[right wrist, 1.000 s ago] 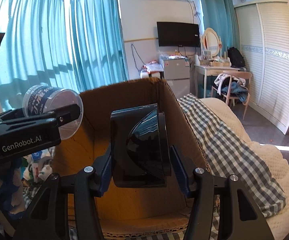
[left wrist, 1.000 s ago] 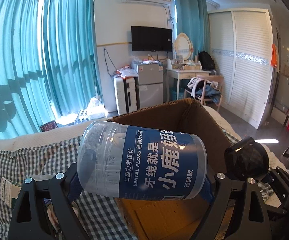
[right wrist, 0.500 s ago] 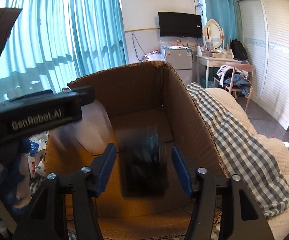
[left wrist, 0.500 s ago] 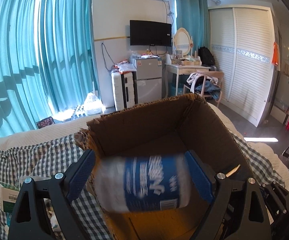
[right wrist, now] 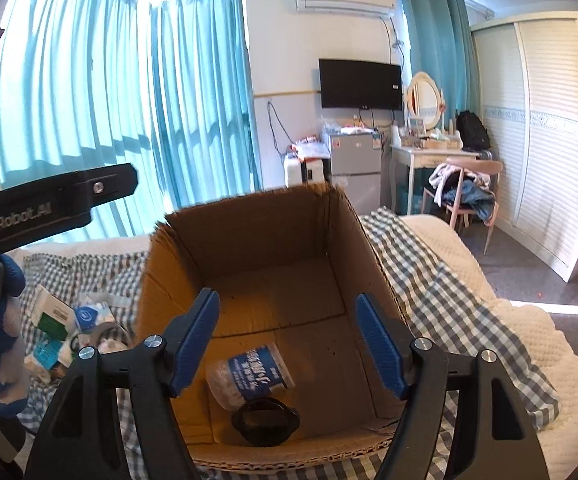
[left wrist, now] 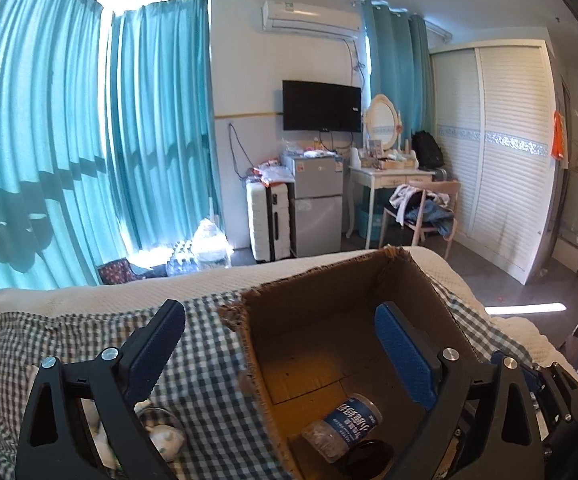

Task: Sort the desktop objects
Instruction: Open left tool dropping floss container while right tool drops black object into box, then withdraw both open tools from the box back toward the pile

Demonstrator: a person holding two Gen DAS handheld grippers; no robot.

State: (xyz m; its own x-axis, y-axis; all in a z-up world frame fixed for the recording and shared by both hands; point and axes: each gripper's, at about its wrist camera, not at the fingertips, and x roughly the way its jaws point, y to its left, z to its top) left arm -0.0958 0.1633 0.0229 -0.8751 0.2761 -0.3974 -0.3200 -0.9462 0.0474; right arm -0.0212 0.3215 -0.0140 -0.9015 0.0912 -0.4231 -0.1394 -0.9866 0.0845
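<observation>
An open brown cardboard box [right wrist: 273, 240] is seen from above, set on a blue-and-white checked cloth [right wrist: 429, 280] over a white textured bedspread [right wrist: 529, 344]. Everything here is placed relative to that box.

On the box floor, near its front wall, one clear plastic jar with a blue dental-floss label [right wrist: 249, 374] is lying on its side, its long axis running slantwise from front-left to back-right. Touching or just in front of it, one black rounded plastic object [right wrist: 265, 422] is lying flat. Two sorted things are thus counted inside.

The right gripper [right wrist: 287, 340] is held above the front of the box, pointing down into it, its blue-padded jaws opening with nothing between them; the jar and black object lie below the gap. The left gripper [left wrist: 285, 352] is held above the box's left wall, its jaws spread very wide and opening, also empty; one finger is over the cloth, the other over the box interior.

Left of the box, on the cloth, a loose pile of small items [right wrist: 69, 332] remains: a white-and-green carton, a roll of tape and several small packets are made out, but an exact count cannot be given. The pile lies nearer the left gripper, so the next pick is judged to fall to that side, reached leftward and downward from the box
</observation>
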